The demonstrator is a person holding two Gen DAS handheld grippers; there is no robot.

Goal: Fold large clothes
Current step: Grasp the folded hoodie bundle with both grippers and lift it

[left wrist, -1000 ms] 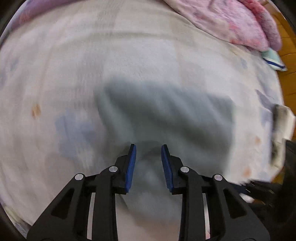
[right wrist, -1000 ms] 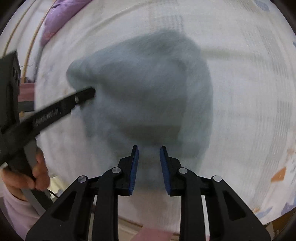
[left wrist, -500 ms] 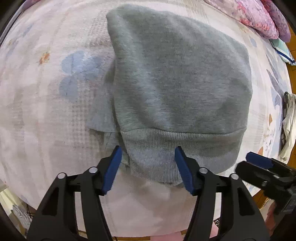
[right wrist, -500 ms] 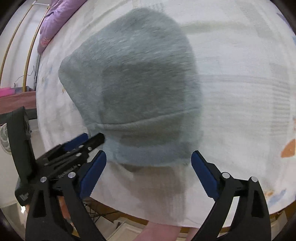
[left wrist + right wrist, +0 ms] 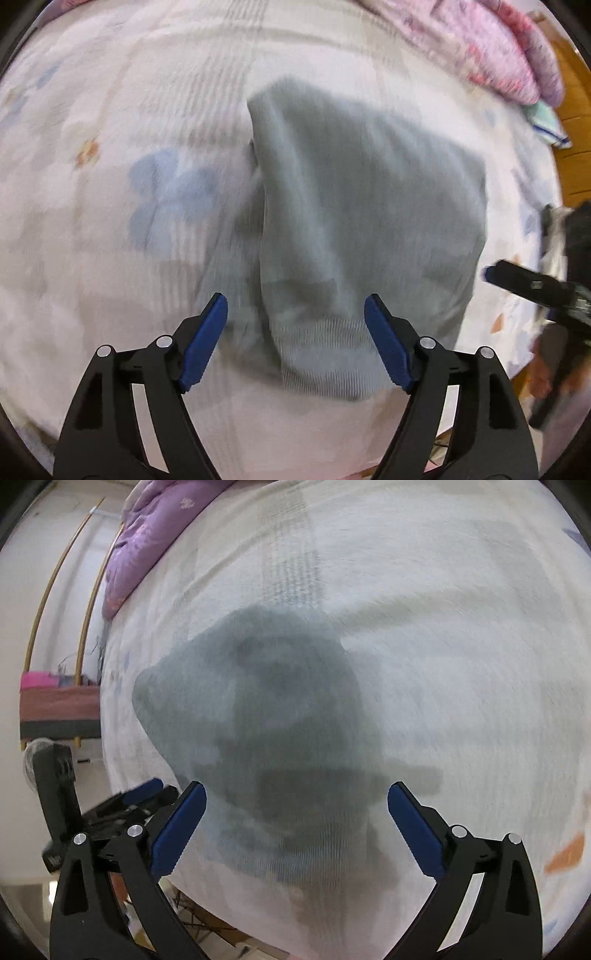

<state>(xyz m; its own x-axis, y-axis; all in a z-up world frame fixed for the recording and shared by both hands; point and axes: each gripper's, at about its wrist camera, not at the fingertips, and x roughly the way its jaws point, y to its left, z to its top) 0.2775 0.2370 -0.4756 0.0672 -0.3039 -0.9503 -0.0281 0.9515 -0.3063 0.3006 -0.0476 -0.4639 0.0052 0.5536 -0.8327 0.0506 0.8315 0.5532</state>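
A grey sweatshirt [image 5: 362, 229] lies folded on the pale flowered bed sheet [image 5: 110, 229], its ribbed hem nearest me. My left gripper [image 5: 295, 321] hovers over that hem's left part, its jaws opening wide, and the blue pads do not press on the cloth. In the right wrist view the same sweatshirt [image 5: 258, 720] looks darker and blurred. My right gripper [image 5: 295, 812] stands over its near edge with its jaws still opening, nothing pinched between them. The left gripper [image 5: 144, 797] shows at the left of that view and the right gripper [image 5: 524, 280] at the right of the left wrist view.
A pink quilt [image 5: 491, 55] is bunched at the far right of the bed and a purple one [image 5: 140, 546] at the far left. A small folded cloth [image 5: 546, 122] lies beside a wooden edge [image 5: 576, 147]. A fan [image 5: 40, 760] stands on the floor beyond the bed's left side.
Both grippers went from nearly shut on the sweatshirt's hem to wide open, letting it drop flat. Both then drew back from the hem.
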